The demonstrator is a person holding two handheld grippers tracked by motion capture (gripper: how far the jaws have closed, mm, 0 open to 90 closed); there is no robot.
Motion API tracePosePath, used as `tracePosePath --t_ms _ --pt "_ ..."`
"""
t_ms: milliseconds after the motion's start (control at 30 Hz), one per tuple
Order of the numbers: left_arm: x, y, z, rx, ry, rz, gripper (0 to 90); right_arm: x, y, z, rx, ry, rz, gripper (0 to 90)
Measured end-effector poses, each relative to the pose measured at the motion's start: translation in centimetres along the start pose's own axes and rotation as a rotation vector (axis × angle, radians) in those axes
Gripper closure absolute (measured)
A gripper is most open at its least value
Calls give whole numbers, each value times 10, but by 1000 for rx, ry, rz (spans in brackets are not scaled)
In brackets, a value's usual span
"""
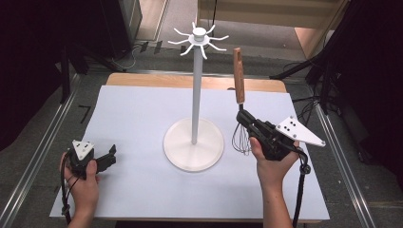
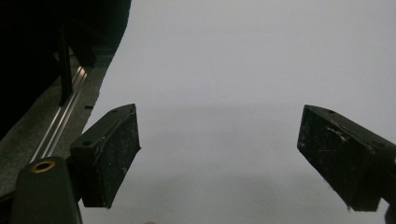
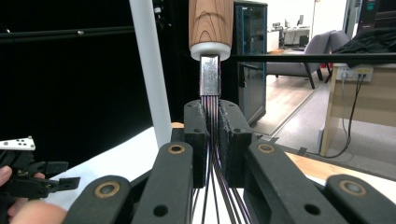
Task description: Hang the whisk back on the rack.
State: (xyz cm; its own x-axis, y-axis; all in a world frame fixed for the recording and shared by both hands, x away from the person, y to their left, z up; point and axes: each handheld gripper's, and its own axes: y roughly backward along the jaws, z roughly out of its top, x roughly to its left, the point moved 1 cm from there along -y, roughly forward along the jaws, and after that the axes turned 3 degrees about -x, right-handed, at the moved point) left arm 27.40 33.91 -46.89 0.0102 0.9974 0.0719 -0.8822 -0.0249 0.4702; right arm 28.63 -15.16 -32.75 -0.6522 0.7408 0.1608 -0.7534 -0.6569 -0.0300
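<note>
A whisk (image 1: 239,85) with a wooden handle and dark wire loops stands upright, handle up, held off the table at the right. My right gripper (image 1: 247,121) is shut on its wires just below the metal collar. In the right gripper view the wires (image 3: 212,122) run between the jaws and the wooden handle (image 3: 211,21) rises above them. A white stand (image 1: 195,90) with a round base (image 1: 193,145) and several hooks (image 1: 198,40) at its top rises at the table's middle, left of the whisk. My left gripper (image 1: 110,156) rests open at the front left; its fingers (image 2: 109,156) are wide apart over bare surface.
The table (image 1: 138,118) is covered by a pale sheet, with a wooden strip along its far edge. Metal rails (image 1: 45,142) run along both sides. Dark equipment and cables lie beyond the far edge. In the right gripper view the stand's pole (image 3: 149,70) is just left of the whisk.
</note>
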Motion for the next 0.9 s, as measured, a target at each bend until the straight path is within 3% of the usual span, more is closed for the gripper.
tracePosePath --t_ms 900 --pt "0 0 0 2 1 -1 138 16 0 12 -70 17 32 851"
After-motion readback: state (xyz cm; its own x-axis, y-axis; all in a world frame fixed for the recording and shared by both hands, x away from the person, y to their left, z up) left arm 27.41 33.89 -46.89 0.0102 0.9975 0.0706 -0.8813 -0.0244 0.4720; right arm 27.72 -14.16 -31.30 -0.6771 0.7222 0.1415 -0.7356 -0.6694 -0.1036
